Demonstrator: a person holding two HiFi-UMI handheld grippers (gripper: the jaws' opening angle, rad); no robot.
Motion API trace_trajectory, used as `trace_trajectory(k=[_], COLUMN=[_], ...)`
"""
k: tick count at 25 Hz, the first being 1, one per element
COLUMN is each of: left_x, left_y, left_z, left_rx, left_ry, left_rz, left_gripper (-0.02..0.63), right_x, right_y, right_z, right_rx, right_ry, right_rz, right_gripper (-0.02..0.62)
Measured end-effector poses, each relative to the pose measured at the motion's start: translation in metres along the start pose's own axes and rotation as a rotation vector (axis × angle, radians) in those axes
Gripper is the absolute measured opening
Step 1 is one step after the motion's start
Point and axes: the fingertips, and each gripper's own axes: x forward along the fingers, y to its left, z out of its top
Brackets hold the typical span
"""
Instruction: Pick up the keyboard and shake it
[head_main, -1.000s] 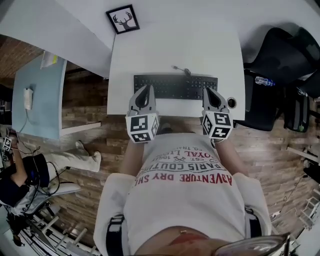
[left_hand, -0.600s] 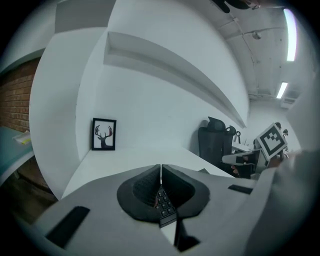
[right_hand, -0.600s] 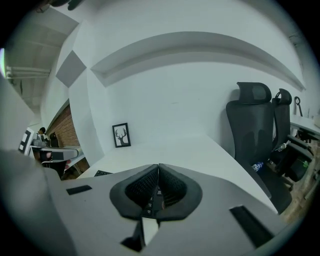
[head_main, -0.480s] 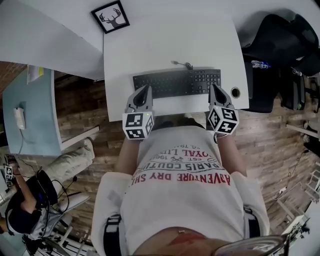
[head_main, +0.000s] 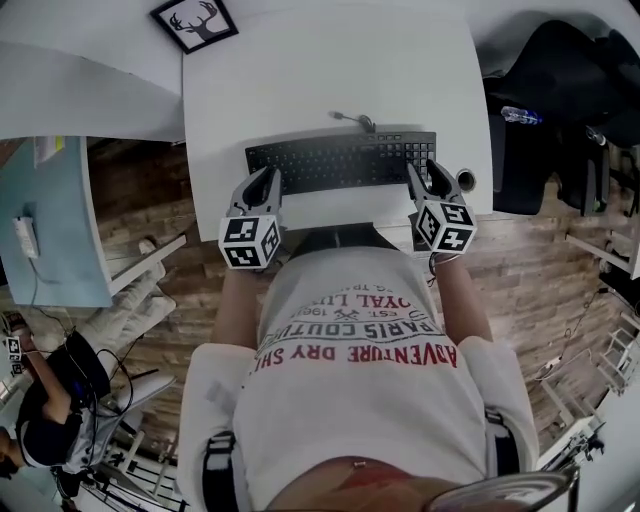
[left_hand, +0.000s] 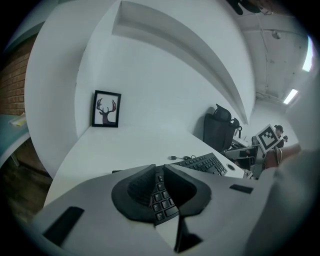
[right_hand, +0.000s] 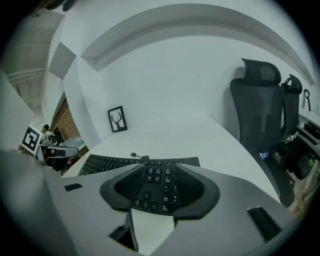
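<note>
Now the left gripper (head_main: 267, 174) is closed at the keyboard (head_main: 340, 162), the right gripper (head_main: 428, 172) opening, empty, above its right end.

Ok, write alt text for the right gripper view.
The jaws of the right gripper are opening, the number-pad end of a black keyboard between them, on a white desk. Behind: a deer picture and a black office chair.

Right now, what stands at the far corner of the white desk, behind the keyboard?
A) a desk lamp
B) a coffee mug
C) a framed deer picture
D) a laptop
C: a framed deer picture stands at the far left corner of the white desk, beyond the keyboard.
</note>
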Motion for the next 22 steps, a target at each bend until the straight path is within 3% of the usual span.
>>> trace_trajectory(k=[1,2,3,8,13,17,22], left_x=[0.004,0.009,0.013,0.025,0.034,0.042,0.047], left_y=[0.001,0.004,0.008,0.04,0.068,0.07,0.068], left_z=[-0.003,-0.007,-0.012,-0.033,-0.049,-0.067,-0.071], left_rx=[0.0,-0.003,-0.011,-0.057,-0.108,-0.148,-0.172], left_ry=[0.013,0.03,0.05,0.136,0.205,0.288,0.318], left_rz=[-0.007,-0.013,-0.016,0.034,0.076,0.009,-0.052], left_gripper=[0.082,0.191,0.229,0.316,0.339,0.339,0.337], right_x=[0.004,0.009,0.014,0.03,0.044,0.054,0.061], right_y=[-0.004,-0.009,-0.015,-0.042,-0.059,-0.055,-0.053], right_z=[-0.004,-0.008,-0.012,-0.032,-0.04,-0.048,-0.053], right_rx=[0.0,0.002,0.005,0.024,0.087,0.1,0.133], right_ry=[0.019,0.037,0.054,0.167,0.245,0.305,0.351], right_rz=[0.013,0.023,0.029,0.065,0.135,0.213,0.275], right_gripper=[0.188,0.211,0.237,0.272,0.273,0.273,0.273])
